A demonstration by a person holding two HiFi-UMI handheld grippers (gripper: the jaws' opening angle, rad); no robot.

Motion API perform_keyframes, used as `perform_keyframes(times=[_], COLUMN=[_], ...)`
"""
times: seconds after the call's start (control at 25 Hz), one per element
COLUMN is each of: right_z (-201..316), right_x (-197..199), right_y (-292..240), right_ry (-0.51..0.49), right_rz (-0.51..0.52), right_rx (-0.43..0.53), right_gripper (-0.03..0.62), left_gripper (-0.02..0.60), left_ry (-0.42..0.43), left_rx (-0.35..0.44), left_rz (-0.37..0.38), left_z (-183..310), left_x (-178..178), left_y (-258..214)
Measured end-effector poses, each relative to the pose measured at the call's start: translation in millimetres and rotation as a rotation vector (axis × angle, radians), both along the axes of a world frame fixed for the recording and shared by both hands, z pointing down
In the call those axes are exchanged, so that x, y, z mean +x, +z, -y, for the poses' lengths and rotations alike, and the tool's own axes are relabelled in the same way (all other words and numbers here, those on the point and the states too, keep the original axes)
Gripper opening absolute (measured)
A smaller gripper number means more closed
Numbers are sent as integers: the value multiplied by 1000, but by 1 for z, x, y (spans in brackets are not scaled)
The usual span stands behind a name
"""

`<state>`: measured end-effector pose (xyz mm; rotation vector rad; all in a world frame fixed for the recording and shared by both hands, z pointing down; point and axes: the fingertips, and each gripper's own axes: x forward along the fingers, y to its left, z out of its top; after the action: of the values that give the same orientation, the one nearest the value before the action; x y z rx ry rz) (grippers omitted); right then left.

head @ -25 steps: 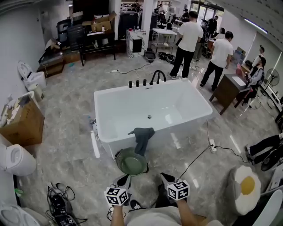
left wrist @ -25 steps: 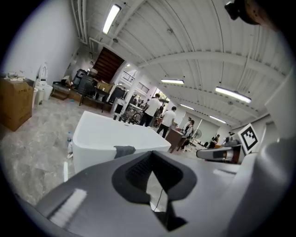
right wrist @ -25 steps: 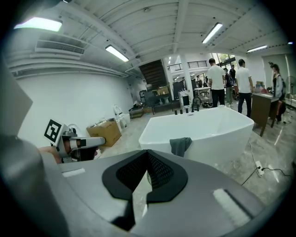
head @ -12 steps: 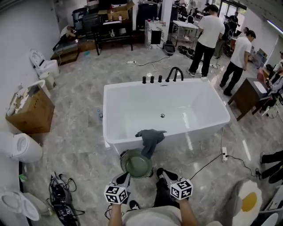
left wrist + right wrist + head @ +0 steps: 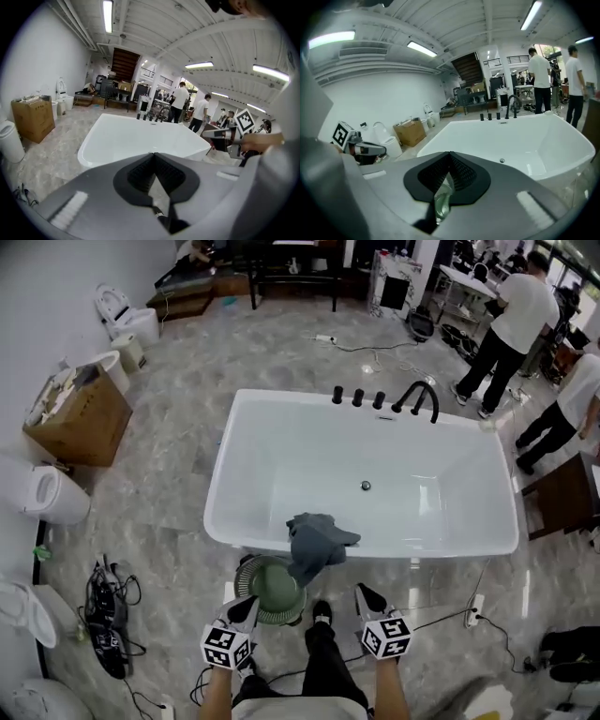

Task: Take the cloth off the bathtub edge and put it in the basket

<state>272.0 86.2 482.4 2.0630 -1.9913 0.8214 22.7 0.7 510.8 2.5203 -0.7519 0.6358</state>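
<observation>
**Two grippers shut & empty, cloth not yet picked**

I'm holding both tools low, close in front of my body. The L gripper [image 5: 247, 606] is showing its jaws pressed together at the tips w/ nothing between them. The R gripper [image 5: 367, 595] is showing the same: closed and carrying nothing. Both are pointing fwd toward the tub and are well short of it.

Just ahead of the L gripper, the green round basket [image 5: 267, 592] is sitting on the floor against the outer wall of the bathtub [image 5: 281, 465]. It's looking empty. The grey-blue cloth [image 5: 317, 542] is draping over the tub's near edge, right of the basket. It's bunching on the rim, w/ a tail hanging down outside toward the basket. From the head view I can't tell whether the tail is touching the basket's rim.

The step I'm judging to be in hand is the reach & grasp. To do it well:

- I'm planning to open the R jaws before arriving, since it's the nearer tool.
- I'm aiming at the bunched part on the rim, not the thin tail, so the pads are biting several layers.
- I'm lifting up & clear of the edge first, so the cloth isn't dragging or sliding into the tub.
- I'm then swinging left over the basket & releasing low.
</observation>
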Motion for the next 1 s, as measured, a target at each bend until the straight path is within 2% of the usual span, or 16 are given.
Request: perform_keyframes(times=[0.16,0.24,0.32,0.52,0.56,0.6,0.68,0.8,0.92,1.0], right_z=[44,77,112,159,164,167,171,174,188,197], right_x=[80,95,90,36,25,15,2,-6,-9,-11], right_y=[23,40,62,149,168,187,228,281,310,326], right_ry=[114,87,-24,-489,-583,-678,-857,-1045,-1074,-1043], right_rz=[80,130,162,146,147,137,56,-61,-8,36], right_rx=[104,131,117,-61,-100,-146,-249,-385,-458,-489], right_gripper=[-5,-5,-3,2,67,161,301,450,542,553], left_gripper=[58,58,58,58,58,58,58,58,58,58], left_ry=[-111,-163,-208,-235,-229,-222,-210,-199,-188,-179], left_rx=[-54,-80,-85,-94,-92,-90,-91,-101,-112,-124], left_rz=[-5,-11,-10,0,4,10,22,28,27,26], left_z=[18,30,42,58,62,65,70,75,74,68], left_x=[28,39,49,71,74,77,81,82,83,82], left_y=[32,50,70,119,127,136,154,175,188,196])
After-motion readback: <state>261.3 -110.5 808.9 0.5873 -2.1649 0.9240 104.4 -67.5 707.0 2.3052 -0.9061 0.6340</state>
